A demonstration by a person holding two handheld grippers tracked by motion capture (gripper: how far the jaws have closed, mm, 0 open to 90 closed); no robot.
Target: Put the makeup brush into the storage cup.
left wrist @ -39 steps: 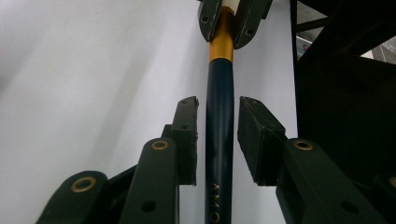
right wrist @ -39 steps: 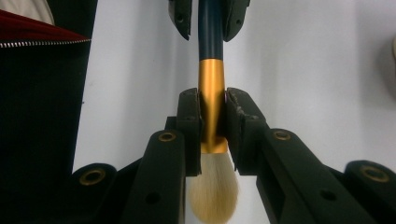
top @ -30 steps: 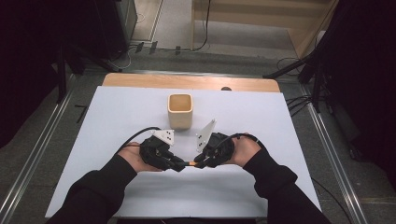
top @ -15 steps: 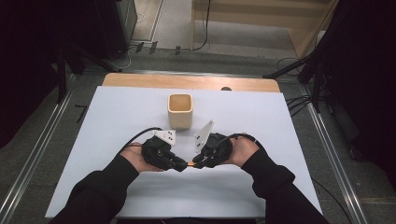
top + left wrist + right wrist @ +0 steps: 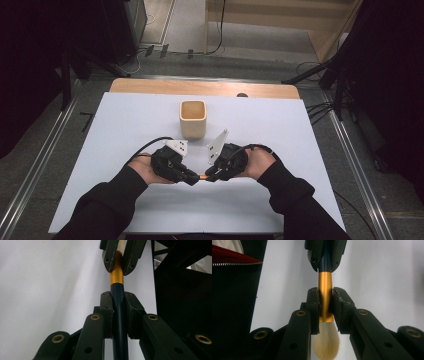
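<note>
Held level just above the worktop [image 5: 125,125], toward its near edge and midway between the side edges: a brush [image 5: 325,290]. Left gripper [image 5: 192,178] clamped on the dark handle [image 5: 119,315]. Right gripper [image 5: 210,175] clamped on the gold ferrule [image 5: 325,297], pale bristles [image 5: 326,340] behind its jaws. Beyond the grippers, nearer the far edge, a cup [image 5: 193,119], upright.

High view looks down from above; both gripper views, facing oppositely, closely share the brush [image 5: 116,277].
</note>
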